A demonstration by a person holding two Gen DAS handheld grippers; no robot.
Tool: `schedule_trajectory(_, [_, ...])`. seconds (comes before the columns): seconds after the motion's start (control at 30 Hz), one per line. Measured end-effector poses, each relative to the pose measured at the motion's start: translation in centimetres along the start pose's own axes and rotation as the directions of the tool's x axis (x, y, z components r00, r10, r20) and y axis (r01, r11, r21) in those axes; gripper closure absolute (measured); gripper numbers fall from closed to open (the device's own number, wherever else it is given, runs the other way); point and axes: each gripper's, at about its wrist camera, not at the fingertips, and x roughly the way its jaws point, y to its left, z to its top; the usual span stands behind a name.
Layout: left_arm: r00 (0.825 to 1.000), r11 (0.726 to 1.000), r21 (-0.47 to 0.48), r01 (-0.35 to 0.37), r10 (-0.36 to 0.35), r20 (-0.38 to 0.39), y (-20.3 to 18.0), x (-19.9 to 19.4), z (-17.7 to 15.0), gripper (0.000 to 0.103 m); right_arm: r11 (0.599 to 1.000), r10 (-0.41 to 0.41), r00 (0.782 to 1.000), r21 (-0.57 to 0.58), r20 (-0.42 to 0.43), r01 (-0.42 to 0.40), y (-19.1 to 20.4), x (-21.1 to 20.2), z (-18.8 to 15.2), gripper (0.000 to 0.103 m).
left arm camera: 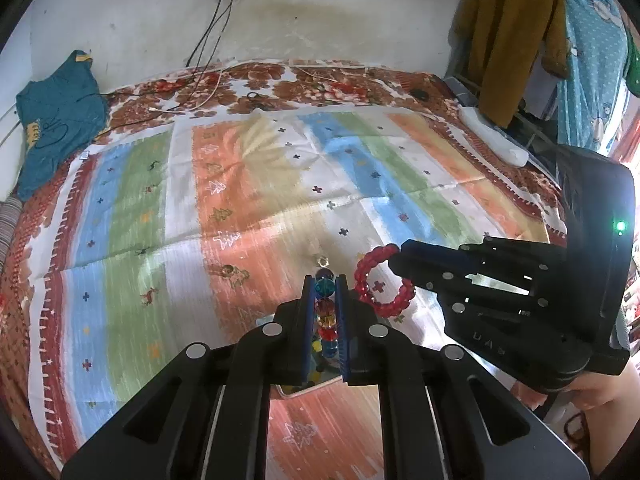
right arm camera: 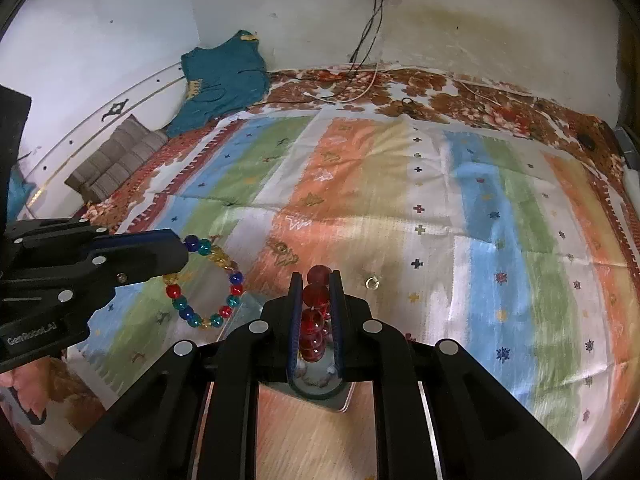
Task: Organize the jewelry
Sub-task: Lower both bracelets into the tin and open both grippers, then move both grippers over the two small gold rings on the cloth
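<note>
My left gripper (left arm camera: 325, 280) is clamped on the multicoloured bead bracelet (right arm camera: 208, 280), its loop hanging free above the striped cloth (left arm camera: 248, 184); my right gripper (right arm camera: 316, 280) is clamped on the red bead bracelet (left arm camera: 380, 280), which likewise hangs clear of the cloth; both sit over the near edge of the bed, the right gripper just beside the left; a small ring (right arm camera: 373, 282) lies on the cloth just beyond the right fingertips; a clear tray (right arm camera: 320, 392) shows beneath the right jaws; a teal garment (right arm camera: 224, 80) lies at the far left corner; cables (left arm camera: 208, 40) trail down the wall.
</note>
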Motion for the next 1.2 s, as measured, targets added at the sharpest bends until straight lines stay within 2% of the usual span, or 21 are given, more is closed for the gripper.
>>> schedule_trajectory(0.33, [1.000, 1.000, 0.006, 0.009, -0.009, 0.002, -0.6, -0.9, -1.1, 0.094, 1.000, 0.012, 1.000, -0.016, -0.011, -0.012, 0.7, -0.7, -1.2, 0.089])
schedule_trajectory(0.6, [1.000, 1.000, 0.005, -0.012, 0.012, -0.006, -0.8, -0.8, -1.6, 0.093, 1.000, 0.012, 1.000, -0.018, -0.015, -0.012, 1.0, -0.8, -1.7, 0.089])
schedule_trajectory(0.7, [0.998, 0.998, -0.015, -0.055, 0.055, -0.006, -0.3, -0.7, -1.6, 0.090, 1.000, -0.009, 1.000, -0.009, -0.020, 0.009, 0.8, -0.8, -1.7, 0.088])
schedule_trajectory(0.83, [0.997, 0.996, -0.039, -0.077, 0.077, -0.009, 0.6, -0.6, -1.5, 0.084, 1.000, -0.017, 0.999, 0.007, -0.038, 0.018, 0.3, -0.5, -1.8, 0.084])
schedule_trajectory(0.9, [0.997, 0.996, -0.048, -0.080, 0.080, -0.006, 0.8, -0.7, -1.4, 0.078, 1.000, -0.023, 0.999, 0.012, -0.043, 0.024, 0.1, -0.3, -1.7, 0.073])
schedule_trajectory(0.93, [0.997, 0.995, -0.052, -0.082, 0.082, -0.003, 0.9, -0.7, -1.3, 0.074, 1.000, -0.026, 0.999, 0.013, -0.045, 0.027, 0.0, -0.2, -1.6, 0.071])
schedule_trajectory(1.07, [0.995, 0.992, -0.073, -0.103, 0.102, -0.017, 1.6, 0.2, -0.8, 0.065, 0.999, -0.030, 0.997, 0.021, -0.065, 0.032, -0.4, 0.6, -1.3, 0.070])
schedule_trajectory(1.2, [0.987, 0.982, -0.104, -0.156, 0.151, -0.057, 3.1, 2.2, 0.1, 0.062, 0.998, -0.054, 0.993, 0.032, -0.102, 0.058, -1.1, 2.4, -0.7, 0.063])
